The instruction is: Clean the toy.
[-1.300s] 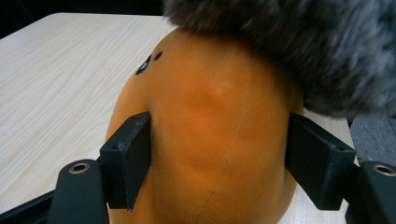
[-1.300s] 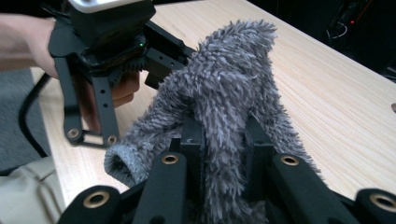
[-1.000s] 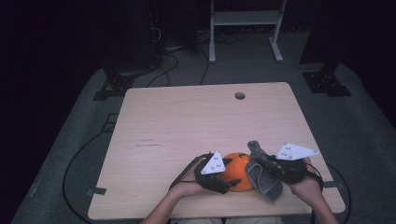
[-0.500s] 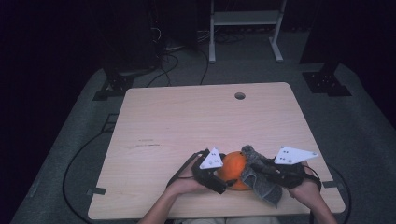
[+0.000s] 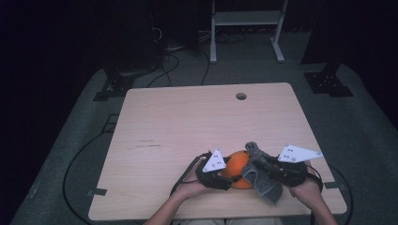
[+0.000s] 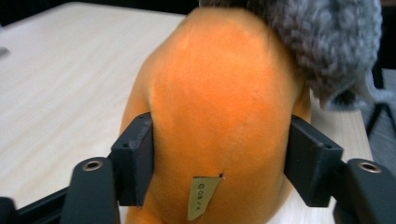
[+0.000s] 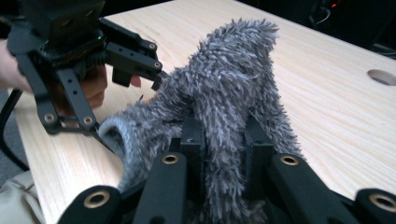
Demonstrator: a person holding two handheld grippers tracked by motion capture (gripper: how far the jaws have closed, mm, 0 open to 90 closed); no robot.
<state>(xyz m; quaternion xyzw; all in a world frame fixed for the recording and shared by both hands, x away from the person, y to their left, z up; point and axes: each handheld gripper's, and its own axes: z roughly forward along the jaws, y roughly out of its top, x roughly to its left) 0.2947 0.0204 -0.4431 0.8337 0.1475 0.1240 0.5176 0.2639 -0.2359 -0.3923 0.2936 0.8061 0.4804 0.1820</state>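
Observation:
An orange plush toy (image 5: 237, 164) rests near the front edge of the wooden table (image 5: 187, 122). My left gripper (image 5: 231, 174) comes at it from the left. Its jaws have just been closing, and in the left gripper view both pads (image 6: 137, 163) press into the sides of the orange toy (image 6: 219, 102). A grey fuzzy cloth (image 5: 265, 185) lies against the toy's right side and top. My right gripper (image 7: 222, 135) is shut on the grey cloth (image 7: 229, 84), which bunches up between its jaws. The left gripper (image 7: 140, 65) also shows in the right gripper view.
A round cable hole (image 5: 241, 96) sits near the table's far edge. A white metal stand (image 5: 244, 18) is on the floor behind the table. Black cables (image 5: 80, 154) trail over the grey carpet at the left. Both hands work close to the front edge.
The left gripper's jaws stood wider around the orange toy half a second ago and now clamp it. Both hands and the grey cloth have hardly shifted.

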